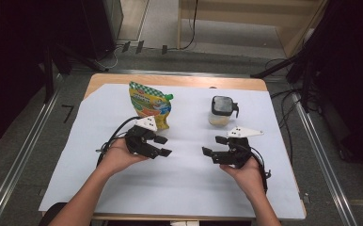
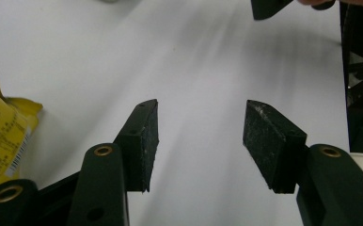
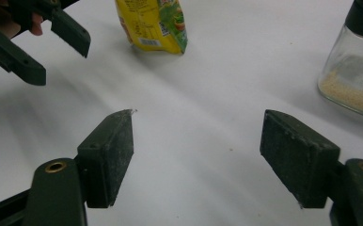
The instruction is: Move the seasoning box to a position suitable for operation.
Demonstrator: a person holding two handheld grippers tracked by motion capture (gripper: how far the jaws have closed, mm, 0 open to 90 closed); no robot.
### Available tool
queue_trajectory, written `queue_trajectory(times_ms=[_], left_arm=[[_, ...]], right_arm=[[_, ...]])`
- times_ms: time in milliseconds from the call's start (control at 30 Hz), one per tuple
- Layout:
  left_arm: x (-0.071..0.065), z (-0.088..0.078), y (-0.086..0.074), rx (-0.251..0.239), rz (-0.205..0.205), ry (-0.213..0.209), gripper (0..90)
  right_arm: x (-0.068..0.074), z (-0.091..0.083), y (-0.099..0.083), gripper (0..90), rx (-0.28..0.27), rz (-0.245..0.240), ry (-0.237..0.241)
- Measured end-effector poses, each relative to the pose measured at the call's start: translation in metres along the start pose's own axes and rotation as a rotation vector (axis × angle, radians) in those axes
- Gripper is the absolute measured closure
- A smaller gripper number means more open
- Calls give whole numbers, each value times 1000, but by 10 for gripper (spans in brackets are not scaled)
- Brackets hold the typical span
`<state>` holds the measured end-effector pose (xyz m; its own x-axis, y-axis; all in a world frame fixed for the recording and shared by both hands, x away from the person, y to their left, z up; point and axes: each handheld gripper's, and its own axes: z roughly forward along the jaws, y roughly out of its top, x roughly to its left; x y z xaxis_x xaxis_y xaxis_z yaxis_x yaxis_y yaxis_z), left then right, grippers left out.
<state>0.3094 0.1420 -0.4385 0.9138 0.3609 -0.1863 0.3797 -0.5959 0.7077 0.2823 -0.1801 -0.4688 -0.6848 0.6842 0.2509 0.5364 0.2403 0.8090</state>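
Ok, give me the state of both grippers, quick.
Left gripper: open, nothing between its jaws, over the white sheet near the yellow pouch.
Right gripper: open, holding nothing, in front of the glass jar.

Left gripper [image 1: 162, 146] & right gripper [image 1: 213, 146]: black body, two jaws ea., blocky rectangular ends w/ scuffed, dusty pad faces. Brass-coloured rivets at jaw-arm pivots. Grey three-cornered plate [image 1: 147, 123] on top of left unit, same plate [image 1: 244, 133] on right; small dark marks on ea. Black cable [image 1: 116, 132] loops from left unit; black cable [image 1: 263, 165] trails from right. Forearms bare, no sleeves visible.
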Motion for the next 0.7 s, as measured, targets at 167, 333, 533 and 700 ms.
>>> queue_trajectory(times_ms=[167,333,533,700], left_arm=[[1,-4,-1,-6,-16,-19,457],[3,-8,-3,-3,-25,-3,459],[6,-11,-2,-12,-28,-23,471],[5,-10,-2,-7,-22,-21,458]], right_arm=[[4,0,1,295,13,-48,-6],[8,-2,2,337,23,-103,-34],[8,-4,1,370,30,-95,-21],[8,-5,0,410,48,-90,-13]])
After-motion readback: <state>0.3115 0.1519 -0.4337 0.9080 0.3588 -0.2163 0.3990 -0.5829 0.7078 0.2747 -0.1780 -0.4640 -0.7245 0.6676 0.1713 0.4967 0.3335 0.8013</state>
